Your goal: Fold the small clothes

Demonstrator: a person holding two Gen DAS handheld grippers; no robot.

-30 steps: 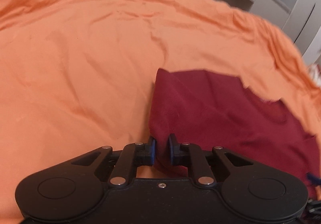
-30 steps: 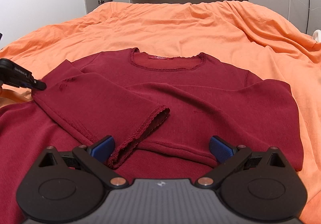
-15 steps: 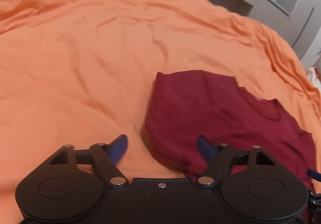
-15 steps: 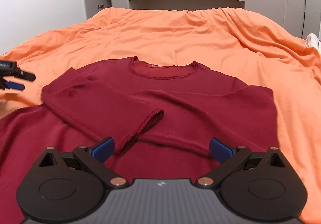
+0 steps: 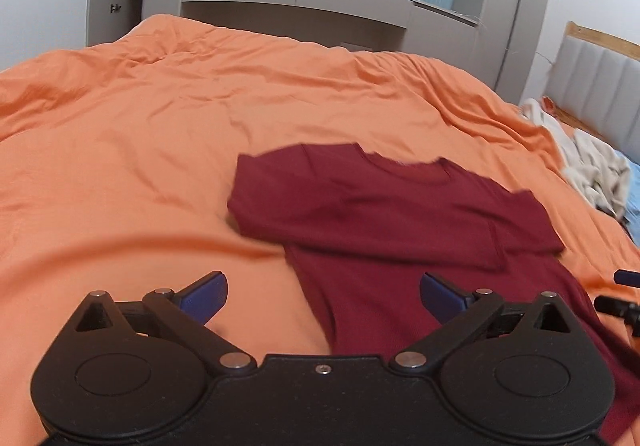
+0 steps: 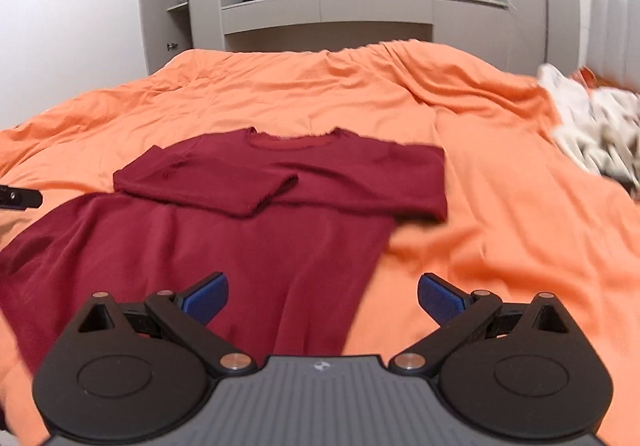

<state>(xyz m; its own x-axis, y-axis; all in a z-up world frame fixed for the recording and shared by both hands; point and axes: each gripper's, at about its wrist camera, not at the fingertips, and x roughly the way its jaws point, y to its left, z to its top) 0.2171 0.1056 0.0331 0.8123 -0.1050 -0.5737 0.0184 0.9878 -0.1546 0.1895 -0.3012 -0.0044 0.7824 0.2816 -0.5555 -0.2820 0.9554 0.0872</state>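
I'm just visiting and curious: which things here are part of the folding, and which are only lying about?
In the job: red top, left gripper, right gripper.
Lying about: pale clothes pile, orange cover, wardrobe.

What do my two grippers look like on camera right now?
Both match: black linkage bodies with round discs, silver rivets and blue finger pads. The left gripper has a plain black base with a small screw; the right gripper has a ribbed grey base with a small logo. No cables visible.

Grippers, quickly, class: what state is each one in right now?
Left gripper: open, holding nothing.
Right gripper: open, holding nothing, above the red top.
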